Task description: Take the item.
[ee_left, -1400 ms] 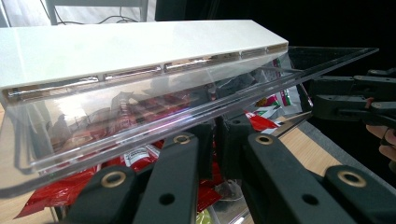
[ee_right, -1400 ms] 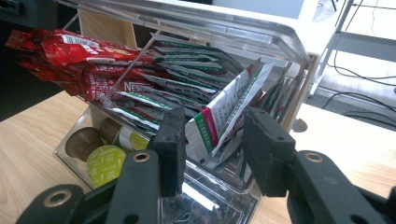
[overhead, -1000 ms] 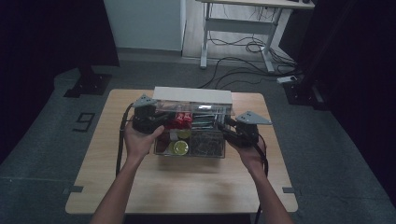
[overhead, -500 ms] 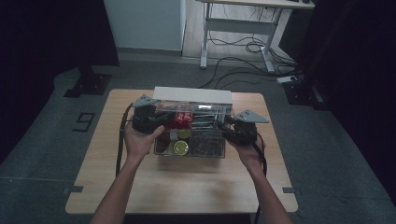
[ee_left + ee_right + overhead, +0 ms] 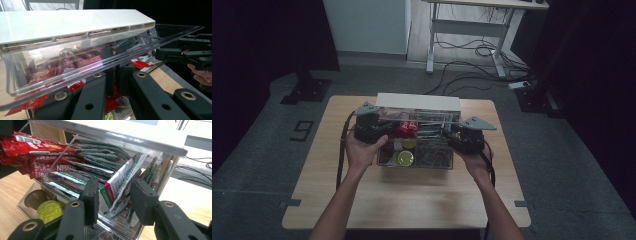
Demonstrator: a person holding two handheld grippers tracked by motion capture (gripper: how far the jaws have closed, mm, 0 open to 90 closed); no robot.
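A clear plastic organiser box (image 5: 414, 166) stands mid-table with a white block (image 5: 418, 101) along its back. Its clear lid (image 5: 75, 60) is tilted up. My left gripper (image 5: 115, 65) sits just under the lid's front edge, jaws almost together, against the red sachets (image 5: 75, 87). My right gripper (image 5: 113, 185) is open at the box's right compartment, with a green-and-white sachet (image 5: 117, 182) standing between its jaws. Red Nescafe sachets (image 5: 37, 155) fill the left compartment, and a green pod (image 5: 48, 210) and a brown pod (image 5: 35, 197) lie in front. From above, the left gripper (image 5: 382, 131) and right gripper (image 5: 453, 137) flank the box.
The wooden table (image 5: 412, 200) has bare room in front of the box and at both sides. The other gripper (image 5: 190, 53) and a hand (image 5: 200, 75) show beyond the lid in the left gripper view. A desk frame and cables (image 5: 472, 45) stand on the floor behind.
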